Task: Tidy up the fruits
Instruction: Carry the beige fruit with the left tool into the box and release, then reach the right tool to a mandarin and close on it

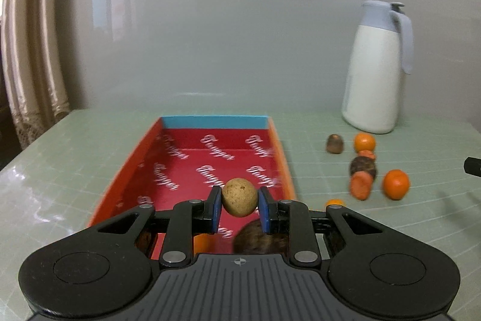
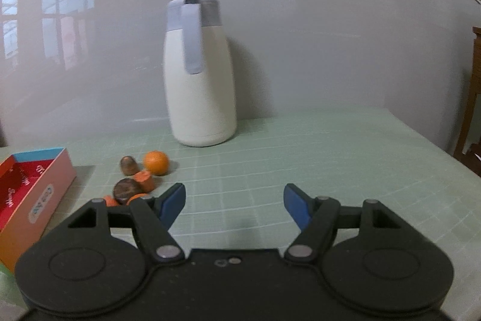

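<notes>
My left gripper (image 1: 239, 197) is shut on a tan speckled round fruit (image 1: 239, 196) and holds it above the near part of a red box (image 1: 210, 158) with a blue far wall. A dark brown fruit (image 1: 255, 236) and an orange piece (image 1: 201, 242) lie in the box under the gripper. Right of the box, on the mat, lie oranges (image 1: 396, 184), brown fruits (image 1: 363, 167) and reddish pieces (image 1: 360, 185). My right gripper (image 2: 234, 200) is open and empty above the mat, right of the fruit pile (image 2: 132, 185) and an orange (image 2: 155, 162).
A white jug with a grey-blue lid and handle (image 2: 198, 80) stands at the back near the grey wall. The green gridded mat (image 2: 330, 158) covers the table. A curtain (image 1: 30, 50) hangs at the left. Brown furniture (image 2: 472, 110) stands at the far right.
</notes>
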